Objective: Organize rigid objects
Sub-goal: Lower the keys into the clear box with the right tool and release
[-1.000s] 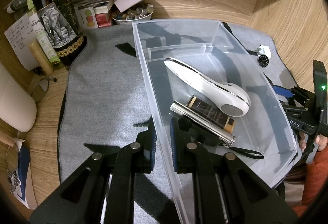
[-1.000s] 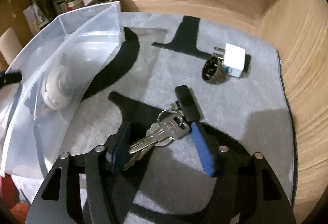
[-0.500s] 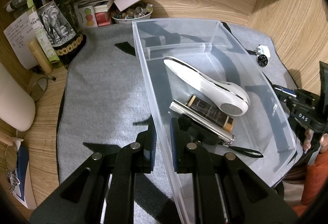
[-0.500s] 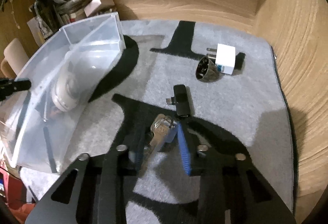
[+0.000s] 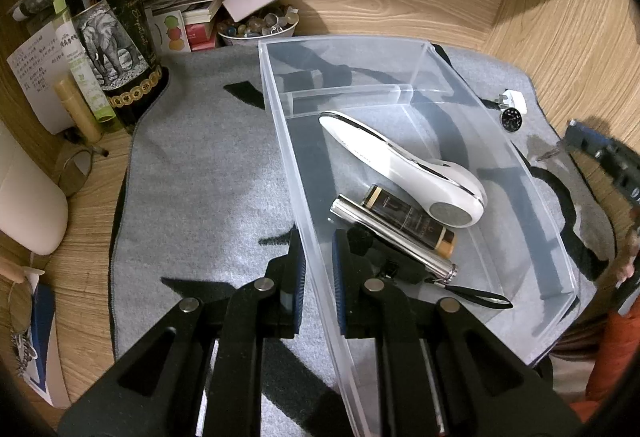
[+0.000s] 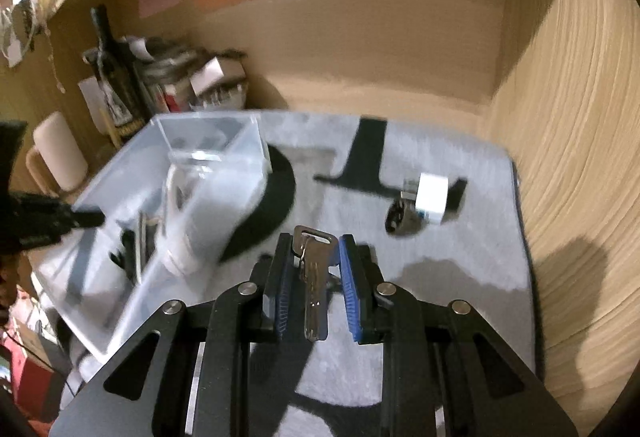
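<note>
- The silver keys point(image 6: 313, 279) hang on a ring, pinched between the right gripper point(image 6: 314, 285) fingers, right of the clear bin point(image 6: 132, 205).
- They lay on the grey mat point(image 6: 460, 277) earlier; now they are lifted, the fingers having just closed.
- The left gripper point(image 5: 319, 269) fingers clamp the bin wall.

Dark bottle point(image 5: 105, 25), left of clear bin point(image 5: 420, 69): label with elephant drawing, gold script running up label edge, too small to read; band of gold coin marks along bottom

White note point(image 5: 34, 77) left of bottle: handwritten lines, illegible

Pale green tube point(image 5: 82, 77) in front of bottle: printed characters, not readable

Brown tube point(image 5: 408, 219) inside bin: gold lettering, too fine to read

White device point(image 5: 400, 161) inside bin: faint grey wordmark on handle, unreadable

No legible word or number anywhere
</note>
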Motion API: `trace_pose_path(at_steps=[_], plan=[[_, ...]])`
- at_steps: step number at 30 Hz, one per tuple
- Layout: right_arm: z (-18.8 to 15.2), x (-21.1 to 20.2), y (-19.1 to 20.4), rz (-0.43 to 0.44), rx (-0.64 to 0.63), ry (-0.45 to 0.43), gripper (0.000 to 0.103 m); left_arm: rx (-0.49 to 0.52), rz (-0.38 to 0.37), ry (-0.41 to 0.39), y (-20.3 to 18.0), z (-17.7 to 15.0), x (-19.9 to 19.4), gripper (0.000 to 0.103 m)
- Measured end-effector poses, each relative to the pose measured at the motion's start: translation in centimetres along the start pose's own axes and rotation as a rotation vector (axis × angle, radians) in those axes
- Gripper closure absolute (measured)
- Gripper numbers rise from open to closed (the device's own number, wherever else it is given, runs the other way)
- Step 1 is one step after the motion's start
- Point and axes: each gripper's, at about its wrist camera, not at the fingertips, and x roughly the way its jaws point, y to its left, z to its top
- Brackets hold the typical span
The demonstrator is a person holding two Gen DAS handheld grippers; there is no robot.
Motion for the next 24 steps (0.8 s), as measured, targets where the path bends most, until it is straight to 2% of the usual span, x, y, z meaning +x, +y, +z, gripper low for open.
trace_pose_path(at_steps=[6,13,18,24], plan=[[2.5,-1.6,1.9,0.028,-0.036,-0.081,0.082,-0.002,-0.001,0.0,0.0,0.0,0.0,0.091],[4.8,-1.9,5.4,0.109,-0.104,-0.14,0.082,-0.006,-0.001,0.001,0.1,0.0,0.0,0.091],[5.6,-0.9,8.0,0.17,-0.152,-0.139,0.082,-0.01,-0.005,-0.001,0.1,0.0,0.0,0.091],[5.6,1.3,11.0,0.217,-0.213,-0.09,0.082,-0.007,-0.008,-0.002,0.2,0.0,0.0,0.091]])
